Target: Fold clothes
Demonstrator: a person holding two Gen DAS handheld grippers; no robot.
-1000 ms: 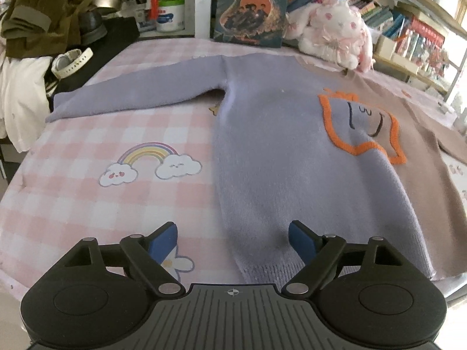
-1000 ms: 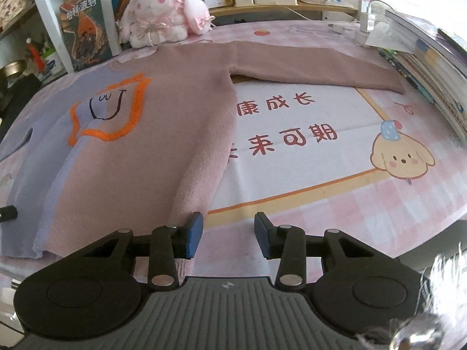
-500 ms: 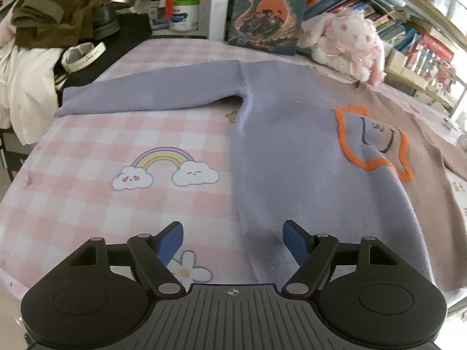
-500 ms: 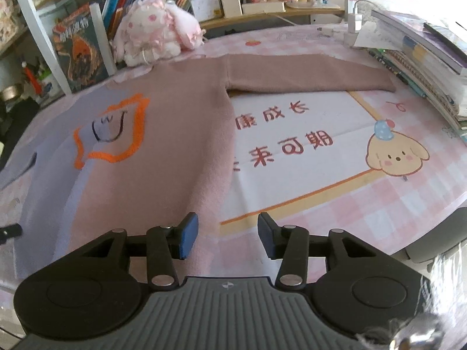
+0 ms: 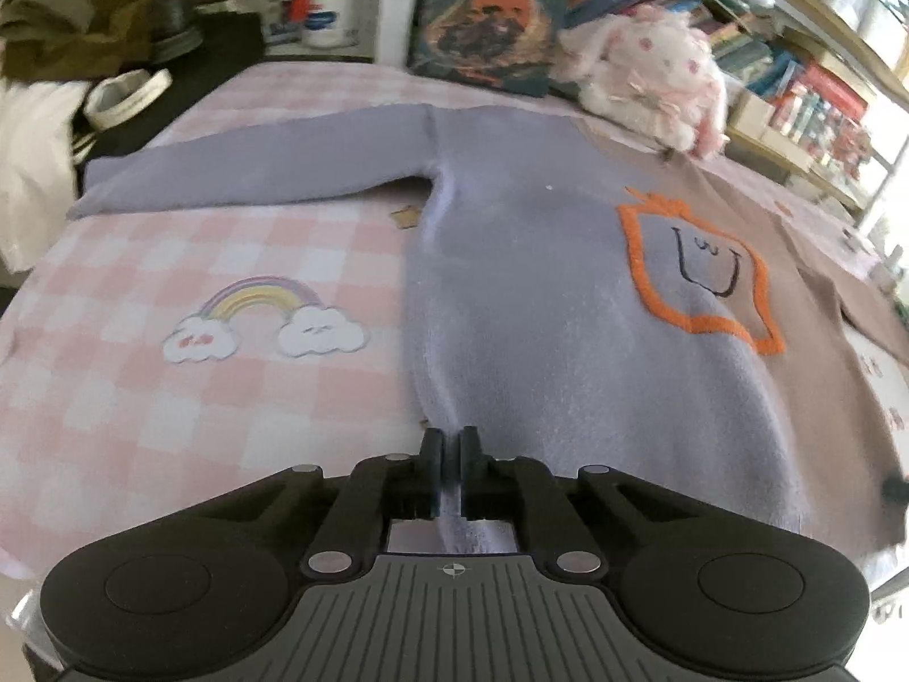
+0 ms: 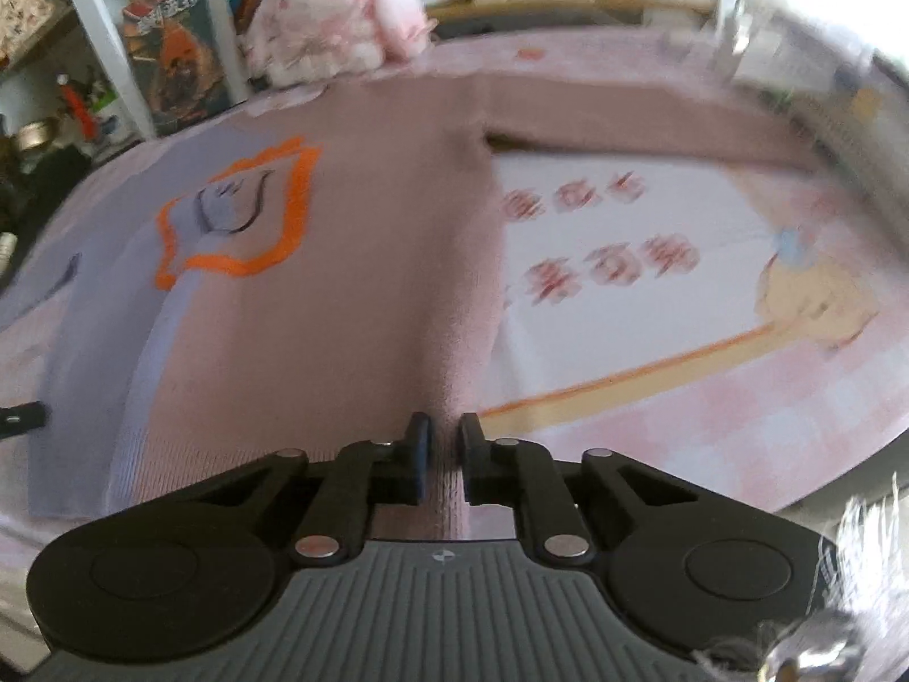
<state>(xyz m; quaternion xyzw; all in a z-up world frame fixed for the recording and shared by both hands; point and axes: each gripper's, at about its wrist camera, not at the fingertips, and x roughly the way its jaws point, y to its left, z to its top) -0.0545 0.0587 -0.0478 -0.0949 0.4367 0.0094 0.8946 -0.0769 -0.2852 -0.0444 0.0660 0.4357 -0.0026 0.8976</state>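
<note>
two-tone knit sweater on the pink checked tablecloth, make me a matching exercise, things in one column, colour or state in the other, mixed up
Things:
1. left sleeve of the two-tone knit sweater
2. right sleeve of the sweater
3. outline patch on the sweater's chest
4. left gripper

Colour or state:
A. orange
B. lilac, lying flat
C. shut on the sweater's hem
D. dusty pink, lying flat

Pairs: 1-B, 2-D, 3-A, 4-C
</note>
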